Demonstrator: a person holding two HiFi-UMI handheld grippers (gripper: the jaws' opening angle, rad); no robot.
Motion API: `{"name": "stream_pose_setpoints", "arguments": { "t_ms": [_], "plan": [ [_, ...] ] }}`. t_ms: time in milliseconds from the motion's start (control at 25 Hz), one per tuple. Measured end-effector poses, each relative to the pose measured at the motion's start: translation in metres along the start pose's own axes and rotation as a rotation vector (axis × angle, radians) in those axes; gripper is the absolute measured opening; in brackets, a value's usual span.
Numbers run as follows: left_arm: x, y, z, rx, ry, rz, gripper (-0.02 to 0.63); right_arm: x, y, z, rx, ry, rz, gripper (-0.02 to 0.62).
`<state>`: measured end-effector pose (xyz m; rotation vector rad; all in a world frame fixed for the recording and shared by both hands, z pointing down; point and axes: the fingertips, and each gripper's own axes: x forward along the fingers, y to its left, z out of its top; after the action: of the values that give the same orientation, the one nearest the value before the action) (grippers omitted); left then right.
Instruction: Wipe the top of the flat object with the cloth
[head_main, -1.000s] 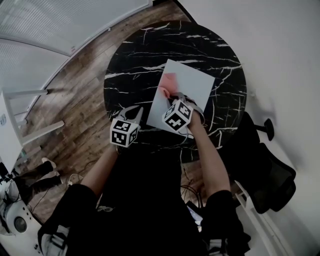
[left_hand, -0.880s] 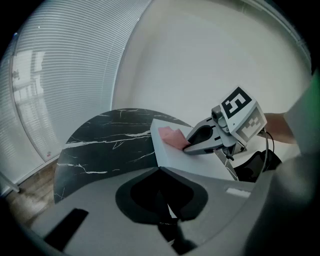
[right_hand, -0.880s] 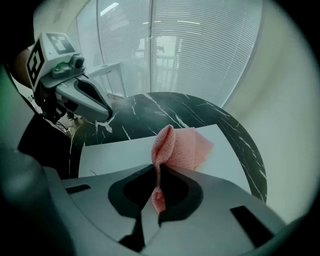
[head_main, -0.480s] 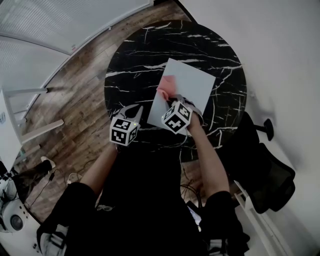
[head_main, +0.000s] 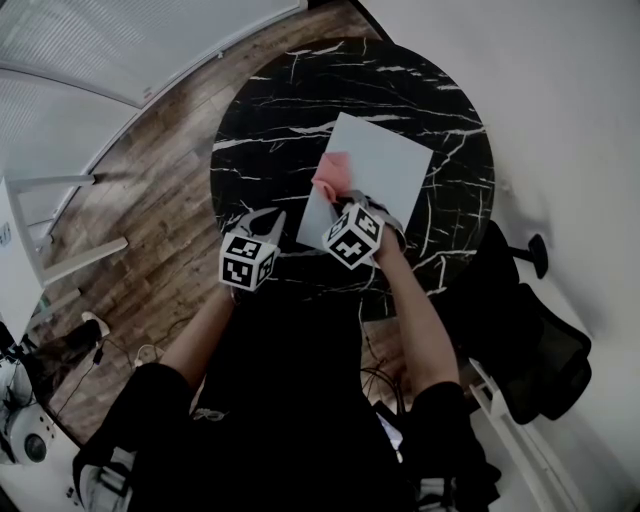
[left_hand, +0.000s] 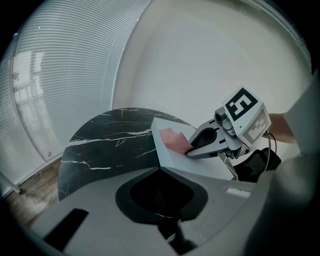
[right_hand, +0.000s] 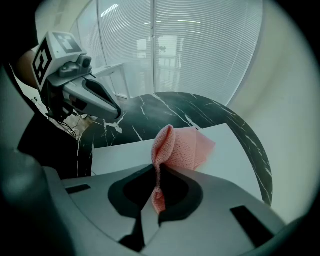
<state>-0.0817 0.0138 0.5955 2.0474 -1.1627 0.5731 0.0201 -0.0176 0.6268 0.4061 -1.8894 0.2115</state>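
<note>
A: Since a second ago the pink cloth (head_main: 333, 175) has bunched tighter and slid a little toward the person. The right hand-held gripper (head_main: 342, 197) moved back with it. The left one hardly moved.

B: Noted. Right jaws?

A: Clamped on the cloth. The right gripper view shows a strip of it pinched between them, hanging down inside the hand-held gripper (right_hand: 156, 172). The rest (right_hand: 182, 147) puffs out ahead, resting on the flat object (right_hand: 240, 160).

B: Where on it?

A: Near the left edge, about halfway along. The flat object (head_main: 385, 165) is pale, rectangular, and lies at an angle on the round black marble tabletop (head_main: 270, 110), on the side nearer the person.

B: Left side?

A: The left hand-held gripper (head_main: 265, 220) has its jaws together with nothing in them. It sits over the tabletop's near edge, just beside the flat object's near left corner. Contact cannot be told. Its own view looks across that corner (left_hand: 172, 157) to the cloth (left_hand: 173, 140) and the other gripper's tip (left_hand: 192, 151).
</note>
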Motion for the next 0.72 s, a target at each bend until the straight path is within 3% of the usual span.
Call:
{"name": "stream_pose_setpoints", "arguments": {
  "t_ms": [720],
  "plan": [
    [-0.005,-0.001,-0.008,0.036,0.026,-0.037,-0.002,0.0,0.026,-0.004,0.054,-0.003,0.001,0.012]
  ]
}}
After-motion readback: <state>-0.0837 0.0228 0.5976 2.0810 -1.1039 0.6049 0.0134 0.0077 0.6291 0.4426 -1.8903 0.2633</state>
